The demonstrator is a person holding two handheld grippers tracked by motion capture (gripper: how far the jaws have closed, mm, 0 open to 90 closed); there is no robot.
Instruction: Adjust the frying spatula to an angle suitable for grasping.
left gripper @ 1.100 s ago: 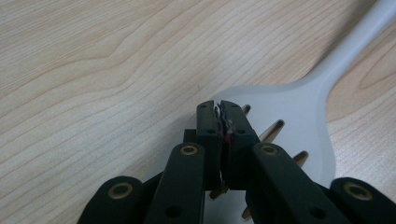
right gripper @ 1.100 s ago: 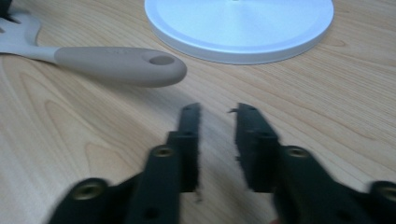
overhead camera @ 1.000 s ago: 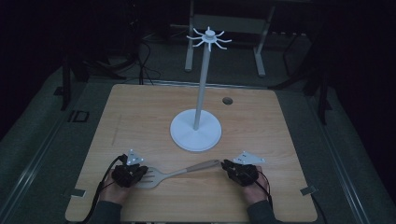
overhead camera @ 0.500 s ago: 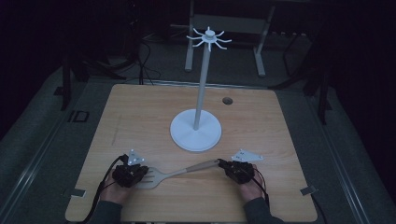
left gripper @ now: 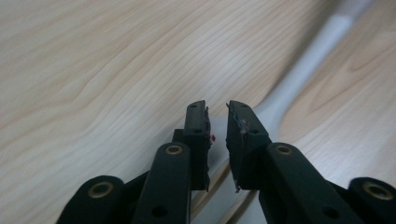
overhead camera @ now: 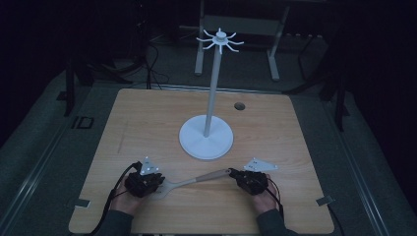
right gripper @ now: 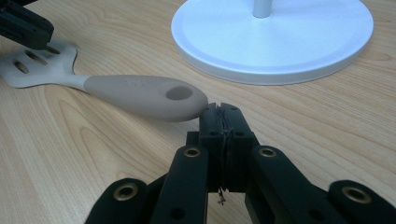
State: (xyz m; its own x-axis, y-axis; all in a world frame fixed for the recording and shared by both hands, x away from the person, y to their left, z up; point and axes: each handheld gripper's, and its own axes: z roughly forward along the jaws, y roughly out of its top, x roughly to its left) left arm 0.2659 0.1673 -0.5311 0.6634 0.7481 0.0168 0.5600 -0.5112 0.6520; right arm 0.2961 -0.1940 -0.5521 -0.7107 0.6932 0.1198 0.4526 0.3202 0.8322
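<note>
A spatula (overhead camera: 211,175) with a beige handle (right gripper: 140,93) and a white slotted head (right gripper: 32,70) lies flat near the table's front edge. My left gripper (overhead camera: 157,185) sits low over the head. Its jaws (left gripper: 217,109) have just been opening and stand a narrow gap apart, with nothing pinched between them. The spatula's pale neck (left gripper: 299,79) runs away past its right fingertip. My right gripper (right gripper: 220,109) is shut with nothing in it. Its tips (overhead camera: 236,173) touch the rounded end of the handle. The left gripper (right gripper: 25,25) shows at the far end in the right gripper view.
A white hook stand with a round base (overhead camera: 205,140) and a tall pole topped by several hooks (overhead camera: 220,40) stands mid-table, just beyond the spatula. A small round hole (overhead camera: 239,105) lies at the table's back right. Bare wood (overhead camera: 137,123) spreads left of the stand.
</note>
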